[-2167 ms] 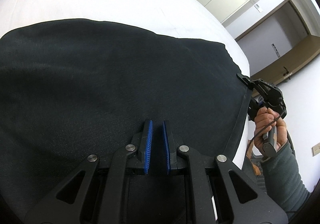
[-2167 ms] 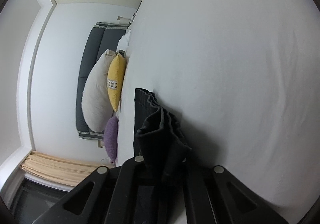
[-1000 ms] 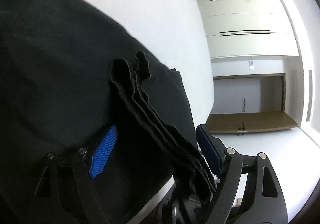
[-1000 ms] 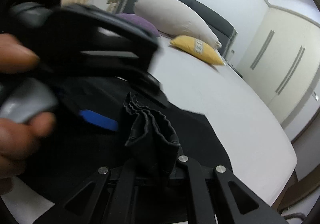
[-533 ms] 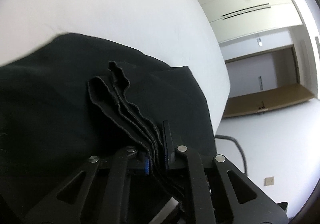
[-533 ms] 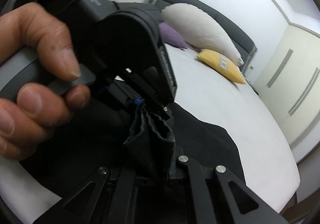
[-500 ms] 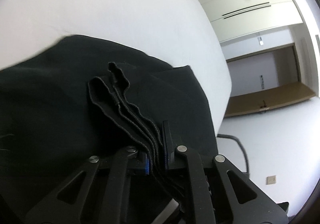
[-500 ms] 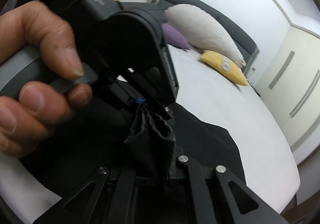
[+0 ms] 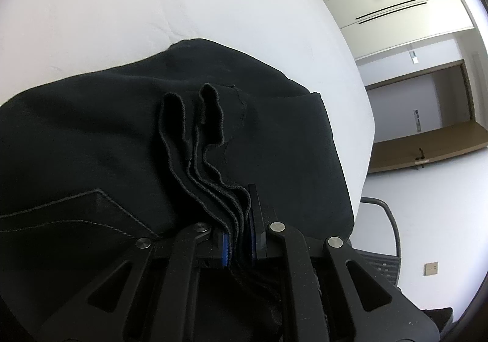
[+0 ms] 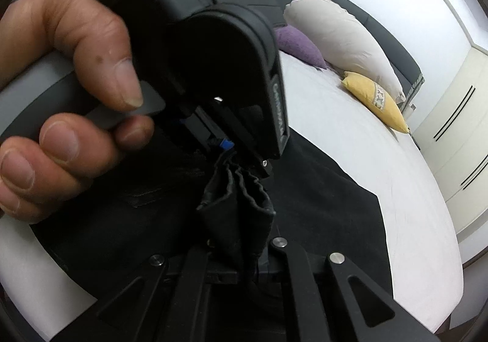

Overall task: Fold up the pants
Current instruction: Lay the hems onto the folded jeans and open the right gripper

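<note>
The black pants (image 9: 91,134) lie spread on the white bed (image 9: 152,6). My left gripper (image 9: 239,238) is shut on a bunched stack of the pants' edges (image 9: 201,140), several layers pinched between its blue pads. My right gripper (image 10: 241,253) is shut on the same bunch of black fabric (image 10: 238,204), right below the left gripper's body (image 10: 213,46), which a hand (image 10: 61,98) holds close in front of the right camera. The pants also show in the right wrist view (image 10: 320,207).
A yellow pillow (image 10: 375,101), a white pillow (image 10: 338,40) and a purple pillow (image 10: 299,46) lie at the head of the bed. White wardrobes (image 9: 390,0) and a doorway stand beyond the bed's edge. A chair (image 9: 381,238) stands beside the bed.
My left gripper was open around the bunched edges a second ago and has closed on them. The two grippers have come close together over the pants.
</note>
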A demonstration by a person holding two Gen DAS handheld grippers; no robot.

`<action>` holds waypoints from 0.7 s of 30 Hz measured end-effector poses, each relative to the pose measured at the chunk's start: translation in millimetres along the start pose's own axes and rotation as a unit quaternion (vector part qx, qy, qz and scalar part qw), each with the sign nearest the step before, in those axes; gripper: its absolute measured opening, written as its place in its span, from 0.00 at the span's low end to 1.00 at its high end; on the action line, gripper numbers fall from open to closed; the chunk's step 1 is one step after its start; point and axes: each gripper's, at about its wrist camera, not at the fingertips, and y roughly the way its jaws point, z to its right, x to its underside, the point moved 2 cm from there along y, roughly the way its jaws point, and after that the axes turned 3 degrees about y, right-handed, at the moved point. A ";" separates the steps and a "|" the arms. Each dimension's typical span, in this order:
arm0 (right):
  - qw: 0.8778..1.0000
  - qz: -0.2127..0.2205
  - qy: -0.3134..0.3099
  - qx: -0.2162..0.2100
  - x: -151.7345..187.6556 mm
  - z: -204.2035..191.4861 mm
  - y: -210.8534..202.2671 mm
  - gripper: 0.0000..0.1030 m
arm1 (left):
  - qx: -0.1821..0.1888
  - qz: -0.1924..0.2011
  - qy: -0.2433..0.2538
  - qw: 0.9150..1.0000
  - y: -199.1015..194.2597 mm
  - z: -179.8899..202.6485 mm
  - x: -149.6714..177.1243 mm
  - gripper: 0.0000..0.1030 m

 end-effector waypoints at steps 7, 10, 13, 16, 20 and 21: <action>1.000 -0.015 -0.017 -0.009 14.2 -5.5 5.0 0.11 | -0.008 0.002 -0.019 1.000 14.0 1.1 -0.9 0.08; 0.999 -0.035 -0.020 -0.013 22.4 -2.9 18.6 0.15 | -0.006 0.004 -0.034 0.999 15.8 -2.5 0.1 0.09; 0.996 -0.047 0.037 -0.064 25.6 19.4 9.0 0.26 | -0.032 0.022 -0.037 0.999 -3.9 -4.0 4.7 0.12; 0.977 -0.047 0.106 -0.180 35.2 53.5 -11.4 0.52 | -0.111 0.056 -0.031 0.992 -32.0 -4.0 7.8 0.12; 0.936 -0.032 0.198 -0.290 47.9 128.9 -24.7 0.52 | -0.107 0.097 0.004 0.990 -49.6 28.9 9.1 0.12; 0.925 -0.032 0.228 -0.302 50.1 153.7 -20.1 0.52 | -0.101 0.100 0.023 0.990 -45.3 45.2 9.4 0.12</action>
